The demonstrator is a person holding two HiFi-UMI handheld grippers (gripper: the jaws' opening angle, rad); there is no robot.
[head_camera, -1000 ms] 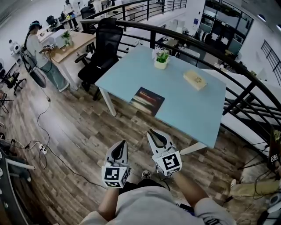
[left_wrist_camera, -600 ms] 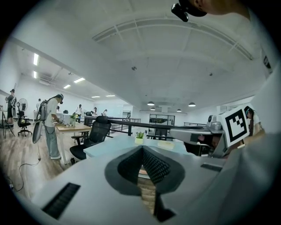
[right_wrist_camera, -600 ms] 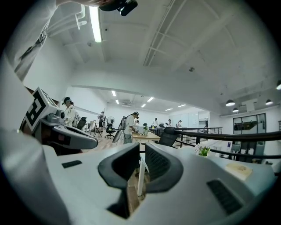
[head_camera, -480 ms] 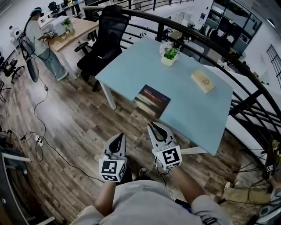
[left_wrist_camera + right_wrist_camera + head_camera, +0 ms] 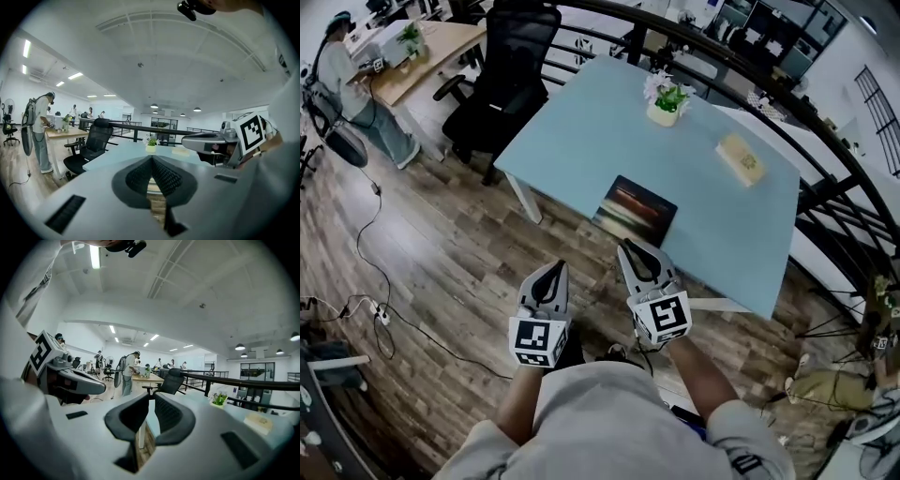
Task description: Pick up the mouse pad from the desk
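Approach step: nothing picked up yet.

My left gripper (image 5: 551, 279) and right gripper (image 5: 639, 262) are both closed and empty, over the floor. The mouse pad (image 5: 635, 210) lies at twelve o'clock of the right one, flat at the desk (image 5: 581, 122) near edge. Next, I reckon: close in, open, pinch its near border.

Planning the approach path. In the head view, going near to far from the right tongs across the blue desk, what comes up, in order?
Near to far: right tongs → mouse pad → tan box → potted plant.
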